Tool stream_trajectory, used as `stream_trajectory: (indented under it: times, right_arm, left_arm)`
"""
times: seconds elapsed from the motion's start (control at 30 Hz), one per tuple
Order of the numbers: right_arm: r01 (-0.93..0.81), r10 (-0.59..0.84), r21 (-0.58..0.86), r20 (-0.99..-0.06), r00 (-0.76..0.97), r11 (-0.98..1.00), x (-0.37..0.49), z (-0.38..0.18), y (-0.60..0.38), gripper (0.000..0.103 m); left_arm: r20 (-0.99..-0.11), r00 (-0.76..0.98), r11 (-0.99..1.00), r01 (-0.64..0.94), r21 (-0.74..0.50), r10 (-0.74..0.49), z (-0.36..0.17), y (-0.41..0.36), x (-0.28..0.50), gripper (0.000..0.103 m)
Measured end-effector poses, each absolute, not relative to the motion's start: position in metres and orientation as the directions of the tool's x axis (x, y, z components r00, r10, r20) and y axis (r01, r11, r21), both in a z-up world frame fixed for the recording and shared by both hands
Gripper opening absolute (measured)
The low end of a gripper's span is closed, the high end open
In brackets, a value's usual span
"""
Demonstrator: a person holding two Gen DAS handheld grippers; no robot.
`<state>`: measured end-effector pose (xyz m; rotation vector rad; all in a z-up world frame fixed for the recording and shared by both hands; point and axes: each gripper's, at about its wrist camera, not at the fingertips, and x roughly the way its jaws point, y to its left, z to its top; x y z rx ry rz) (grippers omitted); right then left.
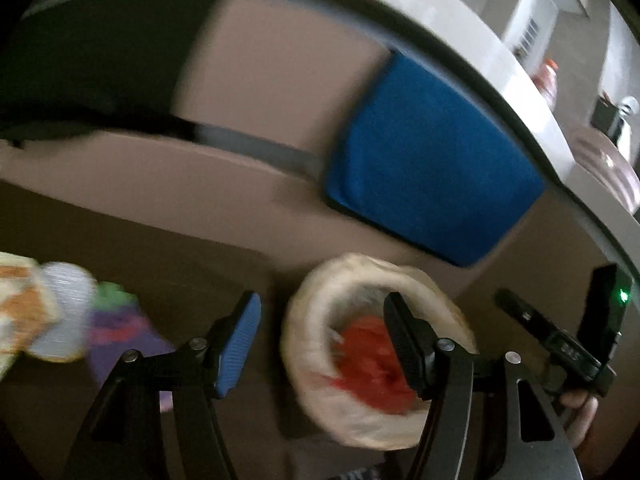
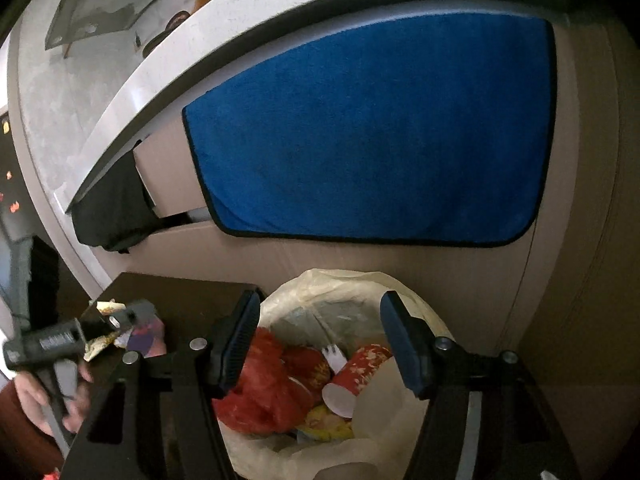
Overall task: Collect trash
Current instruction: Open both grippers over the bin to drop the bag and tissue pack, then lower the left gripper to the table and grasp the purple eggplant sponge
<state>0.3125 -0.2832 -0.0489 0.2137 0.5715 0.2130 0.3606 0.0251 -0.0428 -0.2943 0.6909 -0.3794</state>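
Red wrappers (image 2: 268, 384) fill the bin (image 2: 400, 292) below the right gripper (image 2: 320, 344)'s released, seemingly empty jaws.

A plain deep-blue towel (image 2: 368, 128) with dark edging fills the upper middle of the frame. Below it, a cream bin liner (image 2: 320, 280) holds a red patterned paper cup (image 2: 362, 366), red plastic (image 2: 264, 384) and a white fork (image 2: 331, 354).

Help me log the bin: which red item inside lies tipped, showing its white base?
The red paper cup, right of the crumpled red plastic bag; only it shows a white round bottom.
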Motion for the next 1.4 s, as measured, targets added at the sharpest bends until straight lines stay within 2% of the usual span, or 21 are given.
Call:
stream_trajectory:
  times: [0.13,0.27,0.37,0.47,0.7,0.9,1.1,1.23,1.4]
  right_arm:
    - [-0.150,0.241,0.213,-0.513,0.824,0.966,0.306,-0.045,-0.275,0.060]
    - [-0.178,0.253,0.193,-0.508,0.823,0.965,0.302,-0.041,-0.262,0.059]
    - [-0.213,0.283,0.192,-0.511,0.812,0.958,0.304,-0.041,-0.247,0.059]
    - [-0.245,0.299,0.172,-0.513,0.804,0.954,0.307,-0.042,-0.227,0.058]
    - [-0.266,0.313,0.166,-0.525,0.791,0.950,0.312,-0.046,-0.200,0.058]
    - [-0.248,0.291,0.154,-0.531,0.796,0.957,0.307,-0.048,-0.207,0.058]
    - [-0.226,0.281,0.168,-0.536,0.796,0.960,0.308,-0.059,-0.222,0.058]
    - [-0.213,0.283,0.189,-0.543,0.791,0.959,0.310,-0.068,-0.229,0.058]
    - [-0.199,0.274,0.193,-0.551,0.788,0.961,0.309,-0.073,-0.236,0.058]
  left_arm:
    - [-0.566,0.780,0.948,0.105,-0.301,-0.266,-0.034,0.082,0.343,0.064]
    - [-0.576,0.801,0.956,-0.017,-0.294,-0.162,-0.032,0.141,0.325,0.064]
    - [-0.592,0.796,0.939,-0.099,-0.330,-0.124,-0.037,0.178,0.315,0.064]
    - [-0.619,0.768,0.904,-0.134,-0.405,-0.164,-0.051,0.192,0.315,0.064]
    - [-0.664,0.694,0.890,-0.072,-0.449,-0.279,-0.082,0.149,0.339,0.064]
    - [-0.728,0.658,0.871,-0.227,-0.436,-0.193,-0.113,0.130,0.359,0.064]
    - [-0.755,0.628,0.869,-0.250,-0.427,-0.190,-0.131,0.107,0.371,0.065]
    - [-0.757,0.644,0.901,-0.252,-0.352,-0.116,-0.127,0.085,0.383,0.065]
    - [-0.754,0.657,0.950,-0.248,-0.191,0.020,-0.126,0.059,0.393,0.068]
